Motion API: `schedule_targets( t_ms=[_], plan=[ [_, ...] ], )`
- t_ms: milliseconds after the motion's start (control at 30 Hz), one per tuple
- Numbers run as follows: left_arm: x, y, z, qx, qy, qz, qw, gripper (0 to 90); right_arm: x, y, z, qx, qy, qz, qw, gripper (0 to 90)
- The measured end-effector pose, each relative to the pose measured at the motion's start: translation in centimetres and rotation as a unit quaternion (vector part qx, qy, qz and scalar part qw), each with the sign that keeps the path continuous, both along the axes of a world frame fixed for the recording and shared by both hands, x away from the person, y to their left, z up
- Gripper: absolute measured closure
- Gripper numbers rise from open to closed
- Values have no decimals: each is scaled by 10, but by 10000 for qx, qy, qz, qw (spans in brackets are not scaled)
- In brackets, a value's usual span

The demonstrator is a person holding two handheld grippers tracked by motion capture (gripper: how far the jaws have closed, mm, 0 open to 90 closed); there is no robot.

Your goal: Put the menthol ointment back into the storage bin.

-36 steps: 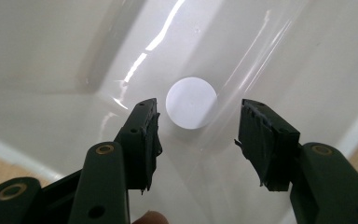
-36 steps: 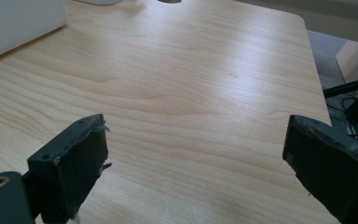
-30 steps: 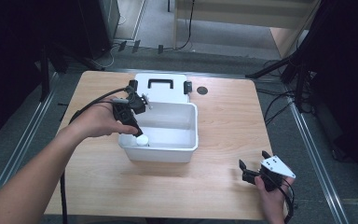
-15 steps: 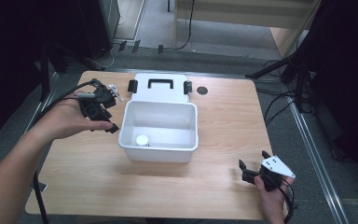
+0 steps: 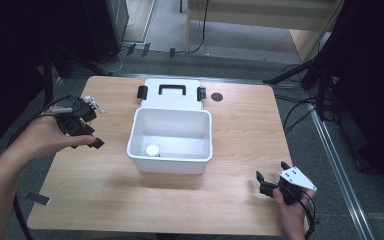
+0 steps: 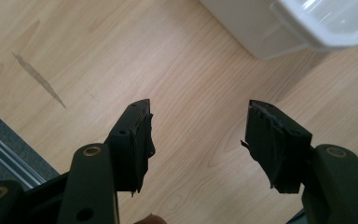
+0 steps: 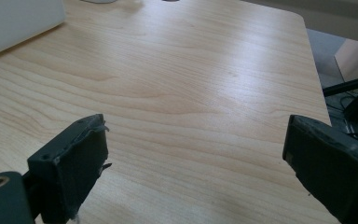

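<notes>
A white plastic box (image 5: pixel 210 136) stands open in the middle of the wooden table (image 5: pixel 240 135), its lid (image 5: pixel 170 92) lying flat behind it. A small white round object (image 5: pixel 152 150) lies on the box floor near the front left corner. My left gripper (image 5: pixel 92 137) is held over the table left of the box, apart from it. Its jaws have just been opening and nothing is between them (image 6: pixel 198 135); the box corner (image 6: pixel 279 32) lies ahead of them. My right gripper (image 5: pixel 271 172) rests near the front right corner, jaws wide open over bare wood (image 7: pixel 196 154).
A small black round disc (image 5: pixel 217 96) sits on the table right of the lid. A strip of tape (image 5: pixel 39 198) is stuck near the front left edge. Cables and dark stands (image 5: pixel 325 85) surround the table on the floor.
My left gripper has let go of the white round object inside the box and moved left, away from the box, its jaws opening. The right gripper has stayed still.
</notes>
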State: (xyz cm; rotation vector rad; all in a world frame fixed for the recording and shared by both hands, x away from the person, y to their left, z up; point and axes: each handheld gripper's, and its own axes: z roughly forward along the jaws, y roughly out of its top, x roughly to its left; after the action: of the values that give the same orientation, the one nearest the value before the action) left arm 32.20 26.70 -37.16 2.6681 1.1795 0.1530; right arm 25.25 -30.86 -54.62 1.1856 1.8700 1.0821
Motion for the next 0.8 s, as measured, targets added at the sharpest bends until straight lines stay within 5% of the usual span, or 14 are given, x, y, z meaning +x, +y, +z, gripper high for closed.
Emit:
schedule_targets(
  t_ms=[400,567,800],
  plan=[
    [-16,26,-48,-8,-36,744,9972,162,0,0,0,-3,-2,0,10000,68],
    [-24,34,-68,-190,-117,1075,9940,110,0,0,0,-7,0,-6,10000,68],
    [-35,44,-91,-469,-534,1498,9862,0,0,0,0,-5,12,-11,10000,68]
  ],
)
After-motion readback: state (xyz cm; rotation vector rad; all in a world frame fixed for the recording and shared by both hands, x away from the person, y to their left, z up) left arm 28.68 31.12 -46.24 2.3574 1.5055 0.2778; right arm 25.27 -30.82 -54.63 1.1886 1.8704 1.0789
